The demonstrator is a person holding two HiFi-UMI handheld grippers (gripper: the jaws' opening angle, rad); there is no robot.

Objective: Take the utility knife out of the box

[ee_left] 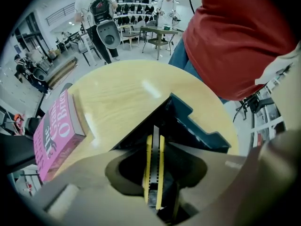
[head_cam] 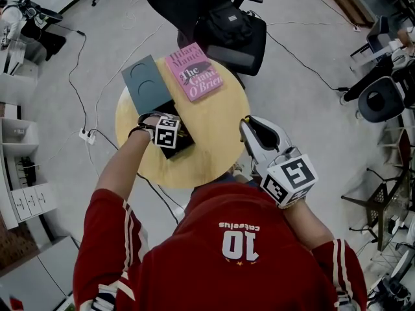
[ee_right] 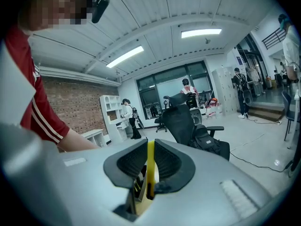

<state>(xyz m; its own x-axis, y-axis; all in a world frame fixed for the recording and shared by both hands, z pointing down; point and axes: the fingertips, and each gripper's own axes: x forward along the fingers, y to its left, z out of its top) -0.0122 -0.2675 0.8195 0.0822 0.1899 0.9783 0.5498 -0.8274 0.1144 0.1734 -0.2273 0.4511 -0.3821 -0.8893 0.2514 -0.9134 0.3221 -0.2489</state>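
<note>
On the round wooden table [head_cam: 214,128] stands an open black box [head_cam: 187,145], its dark wall [ee_left: 197,126] showing in the left gripper view. A yellow-and-black utility knife [ee_left: 154,173] lies inside it. My left gripper [head_cam: 170,138] [ee_left: 155,147] points steeply down into the box, its pads against the knife's two sides. My right gripper [head_cam: 249,125] [ee_right: 149,159] hovers over the table's right edge, shut on a thin yellow thing [ee_right: 150,175] that looks like another knife.
The box's grey-blue lid [head_cam: 146,83] and a pink book [head_cam: 193,71] [ee_left: 56,131] lie on the far part of the table. A black office chair with a backpack [head_cam: 224,24] stands behind it. Cables and a power strip [head_cam: 84,135] lie on the floor at left.
</note>
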